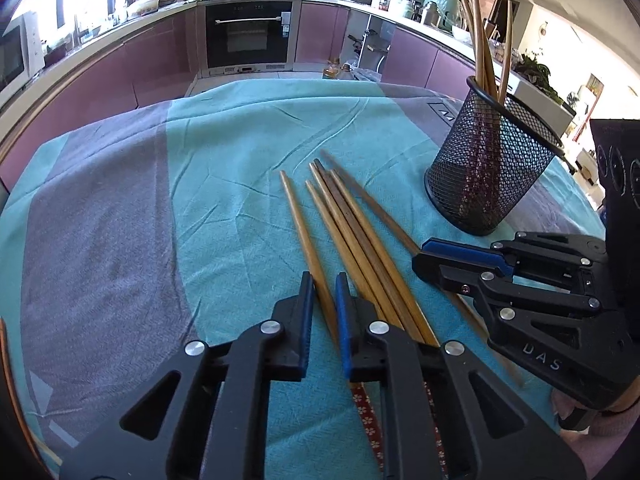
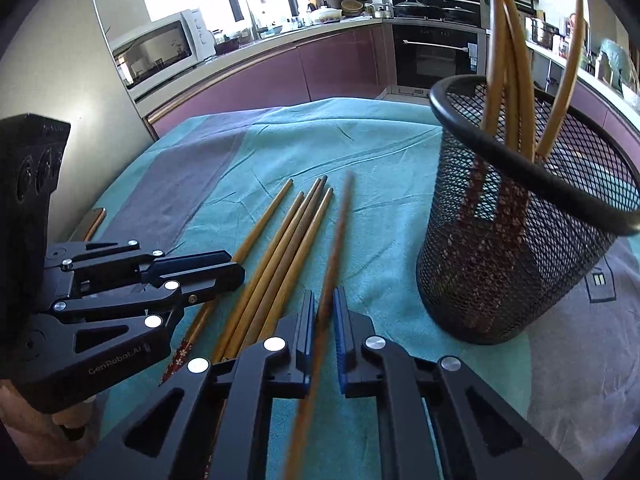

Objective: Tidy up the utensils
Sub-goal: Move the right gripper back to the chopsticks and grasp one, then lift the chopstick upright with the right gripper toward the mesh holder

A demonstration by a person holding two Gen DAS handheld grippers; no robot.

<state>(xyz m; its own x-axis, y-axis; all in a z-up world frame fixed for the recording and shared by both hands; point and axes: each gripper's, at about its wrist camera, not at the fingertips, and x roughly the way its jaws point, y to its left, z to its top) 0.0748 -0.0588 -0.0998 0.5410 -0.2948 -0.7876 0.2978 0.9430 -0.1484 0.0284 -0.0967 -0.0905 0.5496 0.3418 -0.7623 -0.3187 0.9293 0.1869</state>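
- Left wrist view: the left gripper [image 1: 325, 292] is seen low over the table covered by a teal and grey cloth [image 1: 120, 220]; its blue-padded fingers [image 1: 307, 300] are set close on either side of the leftmost loose wooden chopstick [image 1: 304, 232], but a firm grip cannot be confirmed.
- A bundle of brown wooden chopsticks [image 1: 352, 224] is laid on the cloth just beside that one.
- A black mesh metal cup [image 1: 488, 164] is stood upright to the right, with several chopsticks held in it.
- The right gripper [image 1: 430, 256] is seen from the side, near the cup.
- Right wrist view: the right gripper [image 2: 323, 312] is closed on a single dark wooden chopstick [image 2: 340, 236], blurred and raised off the cloth.
- The loose chopsticks [image 2: 288, 248] are laid to its left, the mesh cup [image 2: 520, 248] to its right.
- The left gripper [image 2: 224, 270] is placed over the outermost chopstick.
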